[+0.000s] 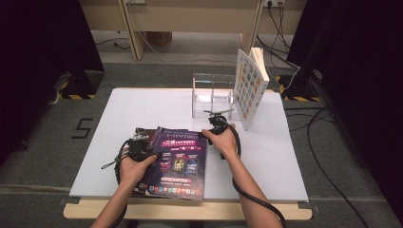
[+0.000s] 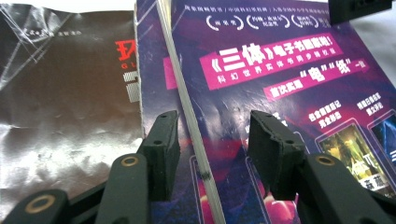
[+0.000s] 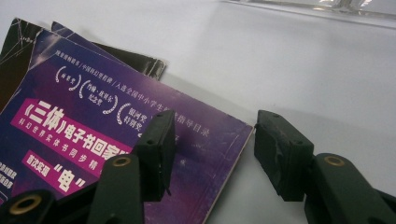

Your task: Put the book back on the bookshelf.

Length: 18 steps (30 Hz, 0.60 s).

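A purple magazine (image 1: 179,159) tops a small stack at the table's front left. My left gripper (image 1: 141,142) stands open at its left side. In the left gripper view the jaws (image 2: 212,149) straddle the page edge of that magazine (image 2: 280,84) without pressing it. Another purple cover (image 2: 149,70) and a dark glossy one (image 2: 60,93) lie beneath. My right gripper (image 1: 212,130) is open at the magazine's far right corner. In the right gripper view that corner (image 3: 93,135) lies between the spread jaws (image 3: 212,154), untouched.
A clear plastic box (image 1: 213,95) stands at the back of the white table (image 1: 142,104). A colourful book (image 1: 249,88) stands upright beside its right wall. Bare table surface (image 3: 289,65) stretches to the right of the magazines. Cables trail on the floor at the right.
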Tool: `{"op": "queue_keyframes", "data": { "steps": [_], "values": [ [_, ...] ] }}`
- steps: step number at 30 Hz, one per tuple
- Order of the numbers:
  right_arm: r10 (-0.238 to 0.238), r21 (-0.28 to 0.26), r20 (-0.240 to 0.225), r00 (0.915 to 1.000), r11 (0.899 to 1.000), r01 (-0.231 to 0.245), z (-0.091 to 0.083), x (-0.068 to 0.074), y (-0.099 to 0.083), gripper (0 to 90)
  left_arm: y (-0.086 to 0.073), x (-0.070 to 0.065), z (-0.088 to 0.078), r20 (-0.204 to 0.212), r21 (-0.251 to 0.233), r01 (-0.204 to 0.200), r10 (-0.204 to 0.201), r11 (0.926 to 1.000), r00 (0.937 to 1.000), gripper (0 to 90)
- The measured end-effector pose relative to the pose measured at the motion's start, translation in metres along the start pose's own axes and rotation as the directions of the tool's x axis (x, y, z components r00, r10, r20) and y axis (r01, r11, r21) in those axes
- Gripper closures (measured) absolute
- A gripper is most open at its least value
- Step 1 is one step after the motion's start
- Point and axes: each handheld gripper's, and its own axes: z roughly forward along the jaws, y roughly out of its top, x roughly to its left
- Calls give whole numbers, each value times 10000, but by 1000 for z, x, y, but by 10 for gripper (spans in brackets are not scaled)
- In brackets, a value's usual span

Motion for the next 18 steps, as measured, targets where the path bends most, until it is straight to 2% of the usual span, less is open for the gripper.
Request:
{"op": "queue_keyframes", "data": {
  "steps": [1, 3, 7, 10, 18],
  "values": [
    [-117, -14, 10, 9999, 9999, 117, 1, -1, 1, 488, 0, 0, 0, 30, 22, 11, -11, 10000, 10000, 526],
    [43, 53, -15, 10000, 10000, -43, 1, 0, 2, 486, 0, 0, 1, 64, 28, 43, -43, 10000, 10000, 528],
    [-126, 61, -47, 9999, 9999, 126, 2, -2, 3, 486, 0, -1, 1, 82, 121, -57, 56, 9999, 10000, 533],
    [148, 97, -110, 9998, 9998, -147, 2, -1, 3, 487, 0, -2, 2, 92, 153, -138, 137, 9998, 9999, 545],
    [142, 170, -219, 9997, 9998, -138, 2, -4, 4, 497, 1, -6, 2, 0, 196, -270, 270, 9994, 9996, 565]
  ]
}}
